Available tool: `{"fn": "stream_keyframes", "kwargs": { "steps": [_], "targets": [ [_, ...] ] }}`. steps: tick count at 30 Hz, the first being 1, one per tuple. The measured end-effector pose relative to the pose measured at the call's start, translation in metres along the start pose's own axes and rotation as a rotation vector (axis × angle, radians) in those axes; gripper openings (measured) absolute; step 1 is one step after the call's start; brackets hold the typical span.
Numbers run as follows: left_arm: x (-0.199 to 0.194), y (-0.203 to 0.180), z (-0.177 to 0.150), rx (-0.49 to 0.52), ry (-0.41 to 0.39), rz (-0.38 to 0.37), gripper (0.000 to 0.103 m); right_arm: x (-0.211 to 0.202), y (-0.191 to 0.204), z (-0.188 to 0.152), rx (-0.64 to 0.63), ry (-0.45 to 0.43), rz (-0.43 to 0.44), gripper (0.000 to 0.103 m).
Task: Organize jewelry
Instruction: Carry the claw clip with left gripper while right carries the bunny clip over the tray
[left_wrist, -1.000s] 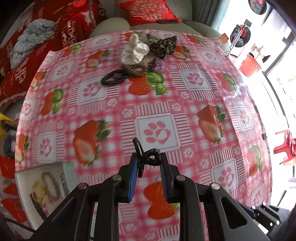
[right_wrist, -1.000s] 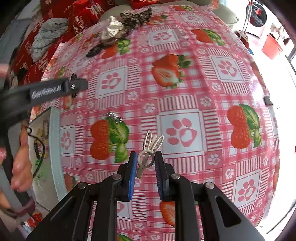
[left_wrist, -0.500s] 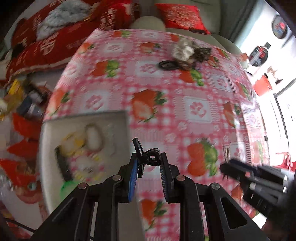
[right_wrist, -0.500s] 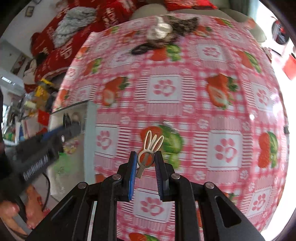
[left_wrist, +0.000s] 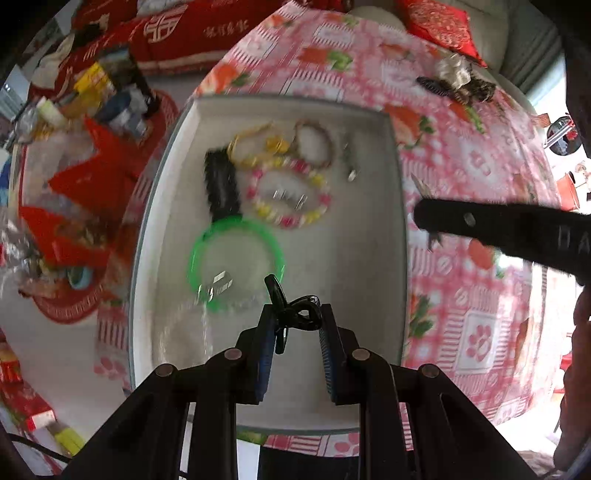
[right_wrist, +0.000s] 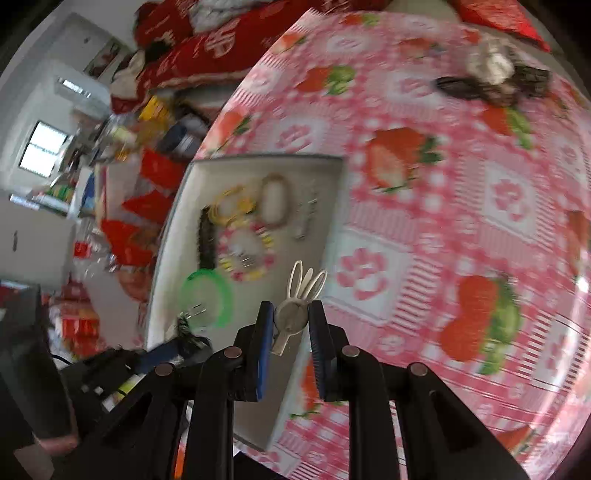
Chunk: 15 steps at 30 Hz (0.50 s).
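My left gripper (left_wrist: 295, 325) is shut on a black hair clip (left_wrist: 291, 314) and holds it above the white tray (left_wrist: 369, 295). The tray holds a green bangle (left_wrist: 236, 258), a pink and yellow bead bracelet (left_wrist: 291, 195), a yellow bracelet (left_wrist: 255, 147), a black comb-like clip (left_wrist: 221, 184) and small silver pieces. My right gripper (right_wrist: 291, 321) is shut on a silver rabbit-ear hair clip (right_wrist: 299, 295), held above the right edge of the tray (right_wrist: 325, 206). The right gripper also shows in the left wrist view (left_wrist: 498, 232) as a dark bar.
The table wears a pink strawberry and paw-print cloth (right_wrist: 443, 221). Scrunchies and hair ties (left_wrist: 458, 81) lie heaped at its far side, as also shows in the right wrist view (right_wrist: 491, 77). Red cushions and clutter (left_wrist: 92, 110) lie left of the table.
Both grippers have swung left, from over the bare cloth to over the white tray, each still holding its clip. The view is motion blurred.
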<state>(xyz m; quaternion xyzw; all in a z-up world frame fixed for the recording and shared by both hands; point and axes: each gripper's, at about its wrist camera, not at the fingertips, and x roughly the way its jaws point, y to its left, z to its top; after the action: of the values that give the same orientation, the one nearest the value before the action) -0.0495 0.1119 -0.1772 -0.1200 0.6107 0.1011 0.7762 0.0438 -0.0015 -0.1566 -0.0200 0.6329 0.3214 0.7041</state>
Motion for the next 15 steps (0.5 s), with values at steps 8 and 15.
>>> {"fn": "stream_keyframes", "kwargs": {
  "steps": [8, 15],
  "targets": [
    [0.024, 0.009, -0.013, -0.017, 0.027, 0.008, 0.029, 0.046, 0.021, 0.006, -0.078, 0.099, 0.003, 0.021],
    [0.036, 0.006, -0.011, 0.005, 0.035, 0.018, 0.029, 0.074, 0.025, 0.01, -0.108, 0.158, -0.028, 0.021]
  ]
}}
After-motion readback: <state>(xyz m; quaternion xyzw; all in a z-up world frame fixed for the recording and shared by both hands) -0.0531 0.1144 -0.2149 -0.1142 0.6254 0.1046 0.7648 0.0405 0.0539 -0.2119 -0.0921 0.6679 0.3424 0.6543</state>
